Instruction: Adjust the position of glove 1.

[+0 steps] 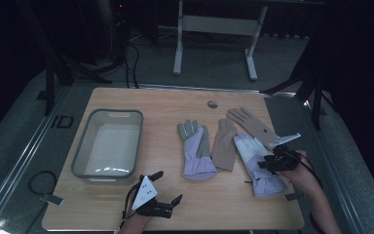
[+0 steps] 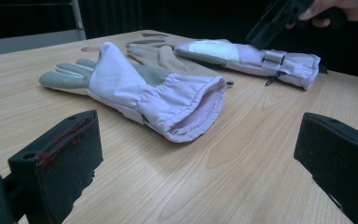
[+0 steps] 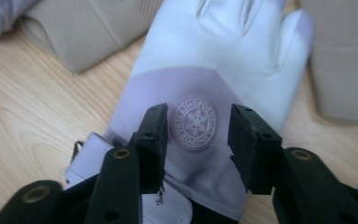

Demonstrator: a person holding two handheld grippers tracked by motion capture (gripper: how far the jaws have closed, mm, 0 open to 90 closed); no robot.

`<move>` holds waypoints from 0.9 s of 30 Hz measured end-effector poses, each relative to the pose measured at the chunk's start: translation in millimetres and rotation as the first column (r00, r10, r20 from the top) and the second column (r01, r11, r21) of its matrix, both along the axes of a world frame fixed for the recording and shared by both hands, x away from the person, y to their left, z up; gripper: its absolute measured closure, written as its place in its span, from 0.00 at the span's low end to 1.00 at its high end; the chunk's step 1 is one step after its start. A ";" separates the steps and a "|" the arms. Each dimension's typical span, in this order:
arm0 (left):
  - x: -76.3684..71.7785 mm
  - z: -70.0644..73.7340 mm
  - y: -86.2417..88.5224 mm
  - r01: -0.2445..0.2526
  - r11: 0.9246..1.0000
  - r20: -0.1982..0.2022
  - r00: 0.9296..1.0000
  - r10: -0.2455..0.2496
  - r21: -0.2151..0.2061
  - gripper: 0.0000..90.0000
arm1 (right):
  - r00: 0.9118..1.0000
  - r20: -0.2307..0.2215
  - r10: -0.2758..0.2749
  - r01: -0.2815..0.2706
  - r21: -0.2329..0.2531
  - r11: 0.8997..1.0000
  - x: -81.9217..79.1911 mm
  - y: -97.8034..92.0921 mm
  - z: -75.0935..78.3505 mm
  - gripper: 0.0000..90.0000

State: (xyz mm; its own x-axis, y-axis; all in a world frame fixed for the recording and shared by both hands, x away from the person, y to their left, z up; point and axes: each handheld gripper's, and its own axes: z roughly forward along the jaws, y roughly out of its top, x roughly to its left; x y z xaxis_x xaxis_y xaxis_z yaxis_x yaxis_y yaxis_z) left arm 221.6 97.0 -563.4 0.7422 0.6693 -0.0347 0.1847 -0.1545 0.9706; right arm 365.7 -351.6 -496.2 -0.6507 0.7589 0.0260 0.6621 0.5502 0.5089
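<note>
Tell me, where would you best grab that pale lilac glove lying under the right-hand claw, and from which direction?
Probably on its back, around the round snowflake badge. The lilac glove lies flat, back up, so the soft fabric there can be pinched into a fold from straight above. The right gripper hangs there, jaws open either side of the badge. The strap on the cuff looks a less central hold.

Open tabletop: a bare strip along the near edge, between the left gripper and the right-hand lilac glove, passable from the front. Obstacles: grey bin at left; left lilac glove, two tan gloves and the right-hand lilac glove lying close together mid-table, narrow wood gaps between. Right gripper stands parted over the right-hand glove's round emblem.
</note>
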 end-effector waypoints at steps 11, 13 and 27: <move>0.1 0.0 0.0 -0.003 1.000 -0.003 1.000 0.003 -0.002 0.01 | 0.999 -0.026 -0.022 0.022 -0.018 1.000 -0.7 8.6 -15.7 0.82; 0.1 0.0 0.0 -0.004 1.000 -0.003 1.000 0.004 -0.002 0.01 | 0.998 -0.009 -0.066 0.066 -0.003 0.998 -4.6 7.5 -11.9 0.85; 0.1 0.0 0.0 -0.006 1.000 -0.004 1.000 0.006 -0.004 0.01 | 0.979 0.034 -0.199 0.193 0.120 0.974 -20.9 6.8 35.1 0.88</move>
State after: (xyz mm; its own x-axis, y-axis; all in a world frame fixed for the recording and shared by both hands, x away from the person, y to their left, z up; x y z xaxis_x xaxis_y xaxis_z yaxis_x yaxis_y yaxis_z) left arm 221.7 97.1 -563.5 0.7383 0.6733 -0.0397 0.1890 -0.1501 0.9704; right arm 344.8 -344.9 -461.1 -0.4921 0.8654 0.0948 0.7259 0.3478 0.5933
